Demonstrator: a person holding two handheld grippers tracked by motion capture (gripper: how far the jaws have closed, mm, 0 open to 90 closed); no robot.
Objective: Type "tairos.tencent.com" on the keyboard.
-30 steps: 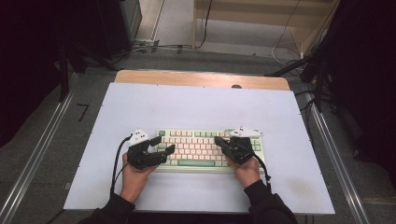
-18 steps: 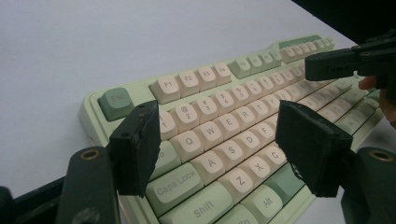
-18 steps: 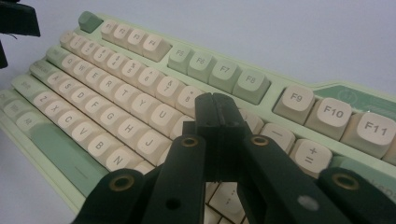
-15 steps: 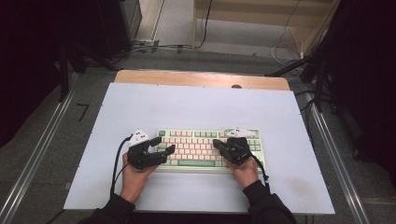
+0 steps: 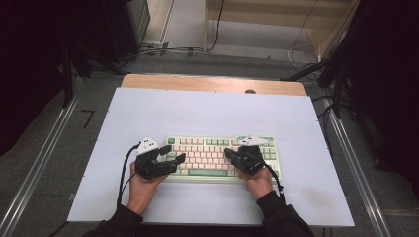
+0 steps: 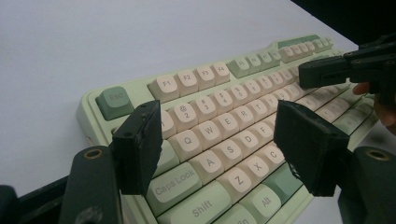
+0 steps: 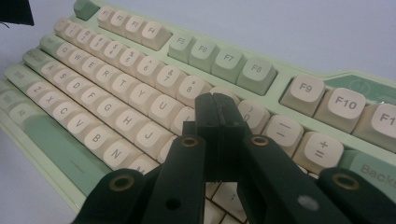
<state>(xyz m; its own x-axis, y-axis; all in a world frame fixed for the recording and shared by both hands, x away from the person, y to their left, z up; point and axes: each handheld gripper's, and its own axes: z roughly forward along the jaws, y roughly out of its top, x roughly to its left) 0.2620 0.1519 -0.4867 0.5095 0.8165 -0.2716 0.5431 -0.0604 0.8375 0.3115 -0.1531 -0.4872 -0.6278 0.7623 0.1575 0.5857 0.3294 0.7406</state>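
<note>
A pale green keyboard (image 5: 217, 148) with cream keys lies on the white table mat, near its front. My left gripper (image 5: 175, 153) hovers over the keyboard's left end. In the left gripper view it (image 6: 215, 126) stands open, its jaws wide apart above the Q, W, A, S keys (image 6: 219, 140) with nothing between them. My right gripper (image 5: 228, 152) is over the keyboard's right half, pointing left. In the right gripper view it (image 7: 217, 100) is shut on nothing, its tips just above the keys (image 7: 140, 93) near the number row's right part. The right gripper (image 6: 336, 70) also shows far off in the left gripper view.
The white mat (image 5: 207, 113) covers most of a wooden table (image 5: 207, 81). Metal rails (image 5: 44, 163) run along both sides, and cables (image 5: 163, 49) lie on the floor beyond the far edge. Dark equipment stands at left and right.
The right gripper has crept slightly left over the keys. The left gripper and keyboard sit where they were.
</note>
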